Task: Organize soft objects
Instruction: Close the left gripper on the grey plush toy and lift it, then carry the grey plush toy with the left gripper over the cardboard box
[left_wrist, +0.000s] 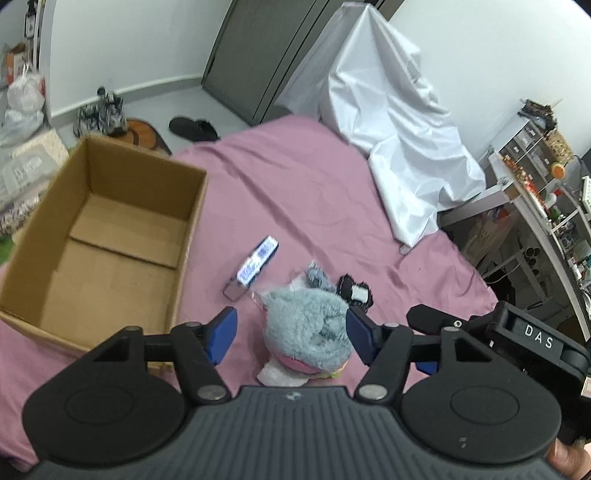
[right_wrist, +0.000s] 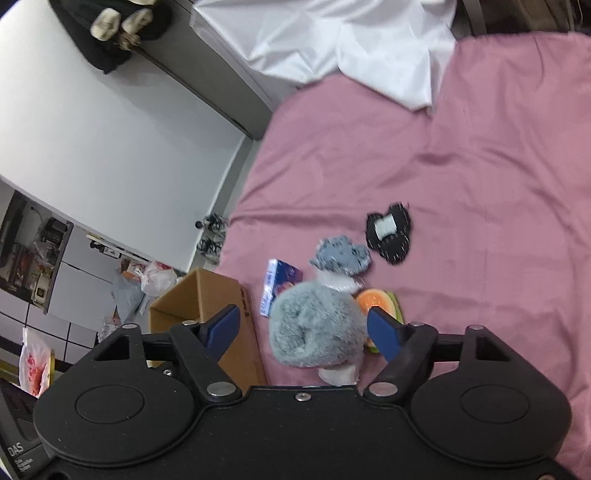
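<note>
A fluffy grey plush (left_wrist: 306, 332) lies on the pink bedsheet (left_wrist: 314, 192) with a pink and white part under it. My left gripper (left_wrist: 291, 314) is open and straddles it: the right blue pad is at the fur, the left pad stands apart. My right gripper (right_wrist: 303, 313) is also open around the same plush (right_wrist: 314, 328), with a gap at its left pad. Beyond lie a small grey fuzzy piece (right_wrist: 341, 254), a black item with a white label (right_wrist: 389, 232) and an orange slice-shaped toy (right_wrist: 376, 301).
An open cardboard box (left_wrist: 192, 229) stands on the bed to the left of the plush. A blue and white packet (left_wrist: 255, 266) lies between box and plush. A white cover (left_wrist: 399, 129) drapes over the bed's far end. Cluttered shelves (left_wrist: 535, 192) stand to the right.
</note>
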